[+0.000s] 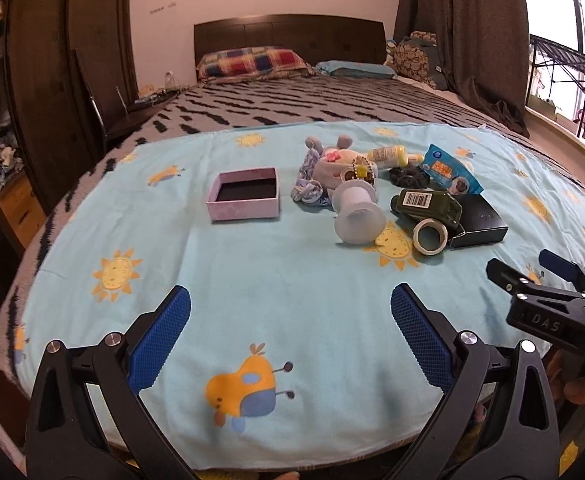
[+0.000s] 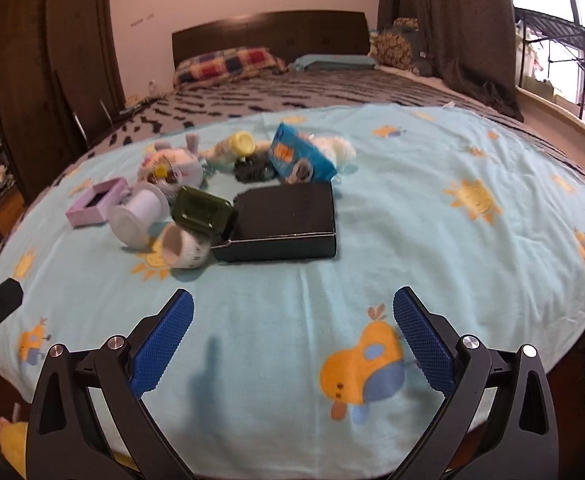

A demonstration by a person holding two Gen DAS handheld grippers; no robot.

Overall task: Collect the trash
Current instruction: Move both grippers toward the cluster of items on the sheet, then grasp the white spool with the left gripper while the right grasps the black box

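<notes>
Left gripper [image 1: 290,332]: fingers apart – holds nothing.
Right gripper [image 2: 292,334]: fingers apart – black box [image 2: 284,220] at 12 o'clock.
Pink box [image 1: 244,199]: open, at 11 o'clock from left gripper.

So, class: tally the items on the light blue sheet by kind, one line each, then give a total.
Boxes: 2, pink open box, black box
Bottles: 2, yellow-capped bottle, dark green bottle
Rolls or spools: 2, white spool, tape roll
Packets: 1, blue packet
Scrunchies: 1, black scrunchie
Soft toys: 1, plush toy
Total: 9
</notes>
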